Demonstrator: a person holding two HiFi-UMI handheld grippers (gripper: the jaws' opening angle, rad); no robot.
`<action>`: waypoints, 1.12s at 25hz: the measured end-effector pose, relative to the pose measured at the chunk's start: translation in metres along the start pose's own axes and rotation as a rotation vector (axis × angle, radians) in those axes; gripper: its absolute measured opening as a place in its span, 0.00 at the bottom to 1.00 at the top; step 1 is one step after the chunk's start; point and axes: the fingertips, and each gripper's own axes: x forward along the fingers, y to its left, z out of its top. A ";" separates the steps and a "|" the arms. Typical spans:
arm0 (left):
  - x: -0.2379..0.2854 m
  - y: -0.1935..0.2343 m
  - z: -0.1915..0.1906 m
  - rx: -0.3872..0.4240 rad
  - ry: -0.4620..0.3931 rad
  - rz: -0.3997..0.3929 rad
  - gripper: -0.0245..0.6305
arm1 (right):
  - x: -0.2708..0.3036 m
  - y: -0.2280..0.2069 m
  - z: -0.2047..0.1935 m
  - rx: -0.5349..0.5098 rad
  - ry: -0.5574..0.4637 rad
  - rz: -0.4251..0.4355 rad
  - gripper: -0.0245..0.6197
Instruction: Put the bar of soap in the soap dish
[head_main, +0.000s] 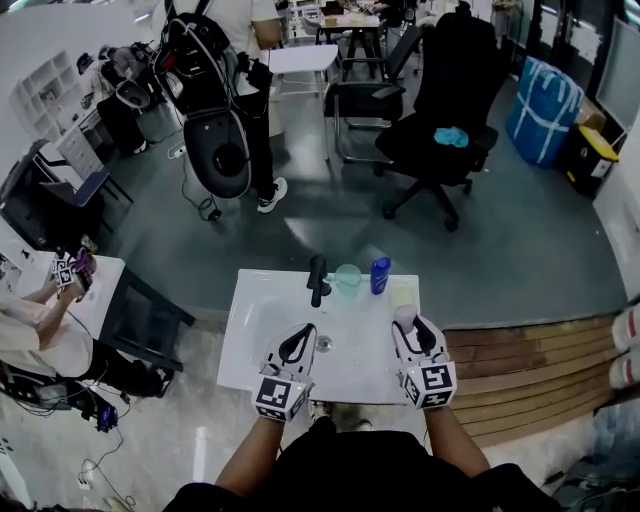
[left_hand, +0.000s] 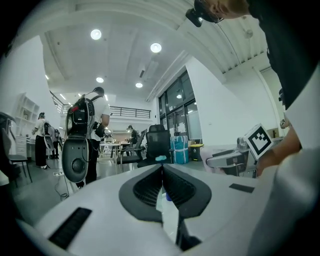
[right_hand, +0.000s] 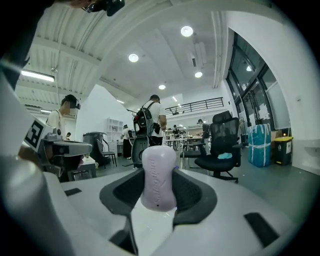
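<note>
A pale lilac bar of soap stands upright between the dark pads of my right gripper, which is shut on it. In the head view the right gripper hovers over the right side of the white washbasin, with the soap at its tip. Just beyond it, on the basin's back right corner, lies a pale dish-like thing. My left gripper hangs over the middle of the basin near the drain. Its jaws meet with nothing between them.
Along the basin's back edge stand a black tap, a pale green cup and a blue bottle. Wooden flooring lies to the right. Behind are a black office chair and a standing person with a backpack rig.
</note>
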 end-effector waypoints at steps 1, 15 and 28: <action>0.002 0.002 -0.001 -0.003 0.003 -0.002 0.07 | 0.004 -0.003 -0.004 -0.004 0.022 -0.017 0.33; 0.024 0.040 -0.042 -0.042 0.090 -0.033 0.07 | 0.066 -0.056 -0.080 0.044 0.325 -0.201 0.33; 0.022 0.077 -0.069 -0.067 0.149 -0.010 0.07 | 0.112 -0.101 -0.163 0.113 0.655 -0.291 0.33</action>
